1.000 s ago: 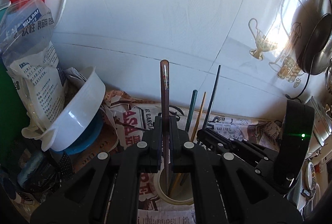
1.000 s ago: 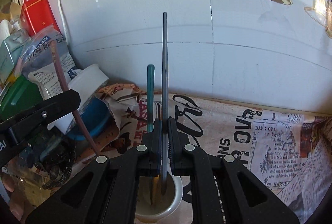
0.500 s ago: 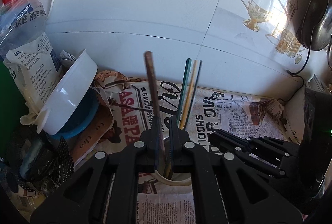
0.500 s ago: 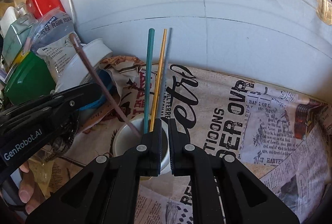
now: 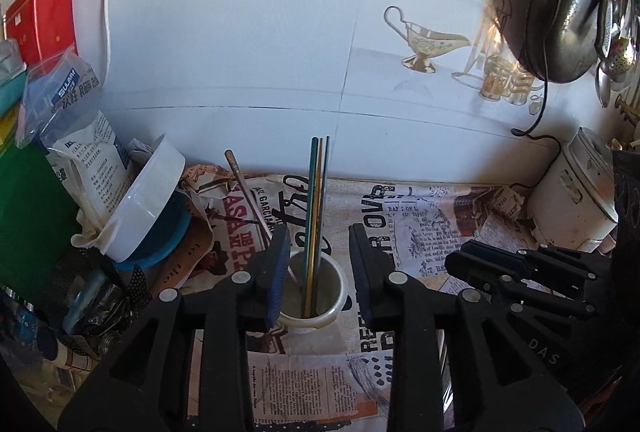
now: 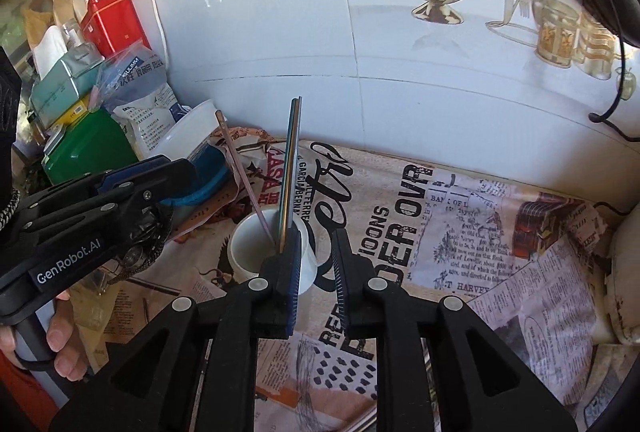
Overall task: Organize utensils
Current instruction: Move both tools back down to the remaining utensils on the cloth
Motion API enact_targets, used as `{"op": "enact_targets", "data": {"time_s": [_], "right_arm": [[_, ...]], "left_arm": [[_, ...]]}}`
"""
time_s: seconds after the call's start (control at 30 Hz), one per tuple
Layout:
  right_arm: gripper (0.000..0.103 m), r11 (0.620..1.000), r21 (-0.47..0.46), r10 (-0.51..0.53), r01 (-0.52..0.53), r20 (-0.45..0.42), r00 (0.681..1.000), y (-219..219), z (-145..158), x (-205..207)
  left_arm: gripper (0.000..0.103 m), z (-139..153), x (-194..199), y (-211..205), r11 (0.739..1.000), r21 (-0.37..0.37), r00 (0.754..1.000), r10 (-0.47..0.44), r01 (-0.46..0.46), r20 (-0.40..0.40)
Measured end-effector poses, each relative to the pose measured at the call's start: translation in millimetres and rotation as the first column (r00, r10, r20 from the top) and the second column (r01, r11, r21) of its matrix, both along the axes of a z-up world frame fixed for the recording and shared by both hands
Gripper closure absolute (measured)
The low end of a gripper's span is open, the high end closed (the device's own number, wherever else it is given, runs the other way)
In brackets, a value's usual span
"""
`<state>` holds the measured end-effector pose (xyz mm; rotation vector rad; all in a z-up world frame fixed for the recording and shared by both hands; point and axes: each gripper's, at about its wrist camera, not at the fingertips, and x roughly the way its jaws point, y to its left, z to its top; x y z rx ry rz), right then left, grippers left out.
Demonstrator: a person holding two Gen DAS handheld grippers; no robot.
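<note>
Slim straight metal sticks (image 5: 317, 207) upright in smooth round white cup (image 5: 338, 296)

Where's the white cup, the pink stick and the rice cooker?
white cup (image 6: 244, 248): right wrist view, inner wall.
pink stick (image 5: 244, 183): left wrist view, upper shaft.
rice cooker (image 5: 568, 199): left wrist view, side.

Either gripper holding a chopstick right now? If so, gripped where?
Nothing is held. The left gripper and right gripper are both opening with nothing between their fingers; the chopsticks stand loose in the white cup.
</note>
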<state>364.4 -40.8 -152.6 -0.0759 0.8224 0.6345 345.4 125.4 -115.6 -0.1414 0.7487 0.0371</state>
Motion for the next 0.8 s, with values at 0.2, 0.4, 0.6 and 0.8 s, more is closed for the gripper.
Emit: {"op": "enact_targets", "data": {"time_s": [0.2, 0.4, 0.6, 0.8], "right_arm": [[0.080, 0.998, -0.011, -0.058, 0.058, 0.025, 0.998, -40, 8, -13], [0.079, 0.989, -0.052, -0.134, 0.136, 0.033, 0.990, -81, 0, -20], [0.077, 0.973, -0.103, -0.209, 0.206, -0.017, 0.978, -122, -23, -22], [0.077, 0.954, -0.158, -0.271, 0.253, -0.105, 0.957, -152, -58, -19]], "left_arm": [[0.062, 10, -12, -35, 0.998, 0.023, 0.998, -0.057, 0.057, 0.014], [0.050, 1, -12, -70, 0.994, 0.006, 0.994, -0.107, 0.107, -0.009], [0.049, -26, -1, -107, 0.985, -0.015, 0.981, -0.172, 0.172, -0.088], [0.049, -66, 9, -139, 0.973, -0.014, 0.954, -0.229, 0.231, -0.196]]}}
